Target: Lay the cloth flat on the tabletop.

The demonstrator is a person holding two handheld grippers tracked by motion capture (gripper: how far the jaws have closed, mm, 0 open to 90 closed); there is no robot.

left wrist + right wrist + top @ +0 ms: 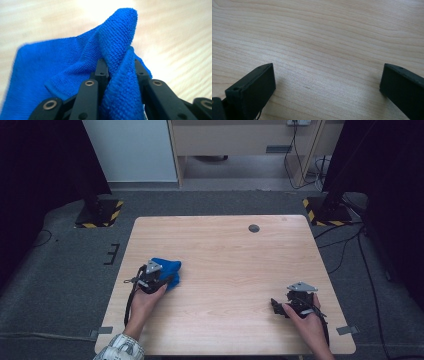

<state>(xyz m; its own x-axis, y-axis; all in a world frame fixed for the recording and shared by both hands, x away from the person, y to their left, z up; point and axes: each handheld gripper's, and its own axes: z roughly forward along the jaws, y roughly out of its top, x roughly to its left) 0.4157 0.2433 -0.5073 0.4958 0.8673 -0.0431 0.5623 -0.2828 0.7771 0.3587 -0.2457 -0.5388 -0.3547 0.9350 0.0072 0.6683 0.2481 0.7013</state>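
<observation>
**A:** ok so what's the left gripper (pixel 119 67) doing? From its own view the two black jaws are pressed in on a bunched ridge of the blue microfiber cloth (pixel 60 65), fold sticking up between them toward the top middle of the frame.

**B:** yep, pinching it for sure. The rest of the cloth spreads off to the left and lower left of that view, lying on the light wooden table (pixel 180 37). In the high view the left gripper (pixel 159 279) sits left of center, with the cloth (pixel 169 266) poking out just above and to the right of it.

**A:** and the right gripper (pixel 327 82)?

**B:** jaws spread wide, one at the lower left and one at the far right of its own view, bare wood grain between them, holding nothing. High view puts it (pixel 283 307) at the lower right of the table (pixel 225 250), well apart from the cloth.

**A:** anything else on the tabletop?

**B:** a small dark round cable port (pixel 254 228) near the far edge, upper middle of the frame.
</observation>
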